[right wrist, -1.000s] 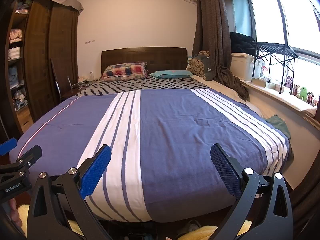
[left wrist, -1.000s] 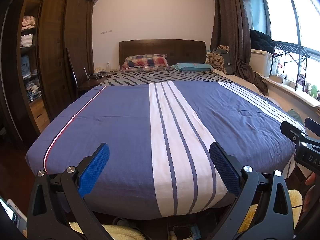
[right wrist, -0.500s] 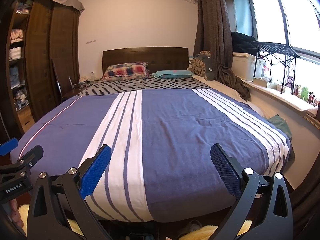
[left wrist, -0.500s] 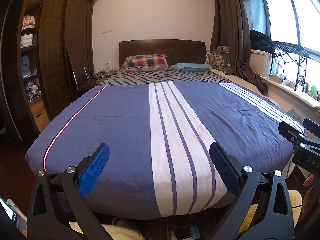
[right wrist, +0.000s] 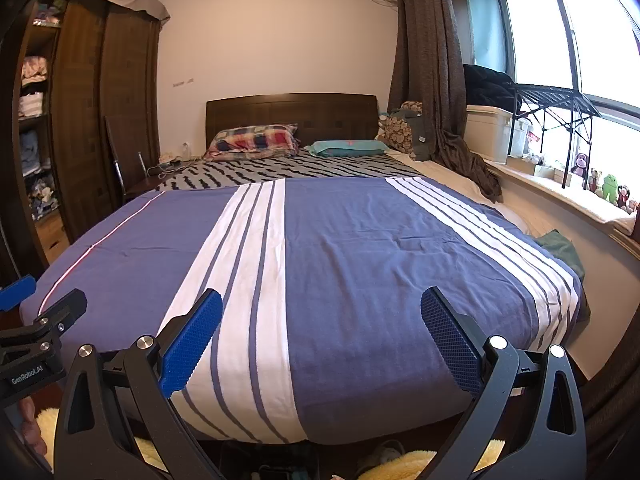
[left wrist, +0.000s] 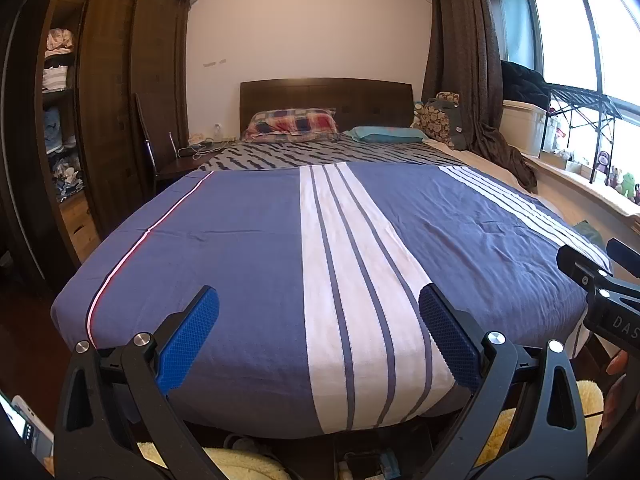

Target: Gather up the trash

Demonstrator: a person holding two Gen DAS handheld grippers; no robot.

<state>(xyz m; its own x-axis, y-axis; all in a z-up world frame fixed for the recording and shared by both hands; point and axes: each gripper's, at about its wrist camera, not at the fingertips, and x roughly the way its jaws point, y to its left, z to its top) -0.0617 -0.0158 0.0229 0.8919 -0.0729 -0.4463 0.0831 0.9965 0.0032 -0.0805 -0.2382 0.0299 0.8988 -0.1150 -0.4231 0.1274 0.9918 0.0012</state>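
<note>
No trash shows in either view. My left gripper is open and empty, held at the foot of a bed with a blue and white striped cover. My right gripper is open and empty too, held beside it to the right over the same bed cover. The right gripper's body shows at the right edge of the left wrist view, and the left gripper's body shows at the left edge of the right wrist view.
Pillows lie at the headboard. A dark wardrobe stands left, with a chair and side table. A windowsill with toys, a white box and a curtain are right. A yellow fluffy rug lies below.
Both grippers have drifted very slightly; the view of the bed has shifted a little. The jaws have stayed open.
</note>
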